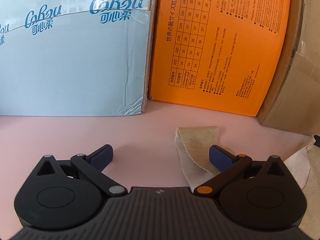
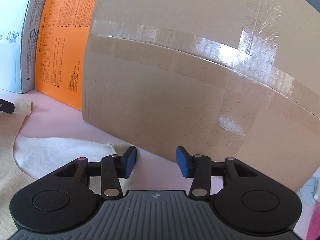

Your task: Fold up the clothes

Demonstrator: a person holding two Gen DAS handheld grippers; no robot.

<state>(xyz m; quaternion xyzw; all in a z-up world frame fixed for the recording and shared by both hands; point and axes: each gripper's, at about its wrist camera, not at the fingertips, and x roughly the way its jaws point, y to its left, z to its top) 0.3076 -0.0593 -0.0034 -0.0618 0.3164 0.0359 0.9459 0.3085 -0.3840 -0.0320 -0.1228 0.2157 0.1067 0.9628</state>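
Note:
A cream garment lies flat on the pink table. In the left wrist view one strap (image 1: 195,146) of it runs from under the right finger toward the boxes. My left gripper (image 1: 161,158) is wide open and low over the table, its right pad (image 1: 220,159) above the strap and its left pad (image 1: 103,156) over bare table. In the right wrist view the garment (image 2: 60,152) spreads at the lower left, its scooped neckline showing a white inner side. My right gripper (image 2: 156,164) is open and empty, just right of the garment's edge, over bare table.
A pale blue box (image 1: 70,60), an orange shoe box (image 1: 220,50) and a large taped cardboard box (image 2: 190,80) stand in a row at the back of the pink table (image 1: 140,132). The cardboard box is very close ahead of the right gripper.

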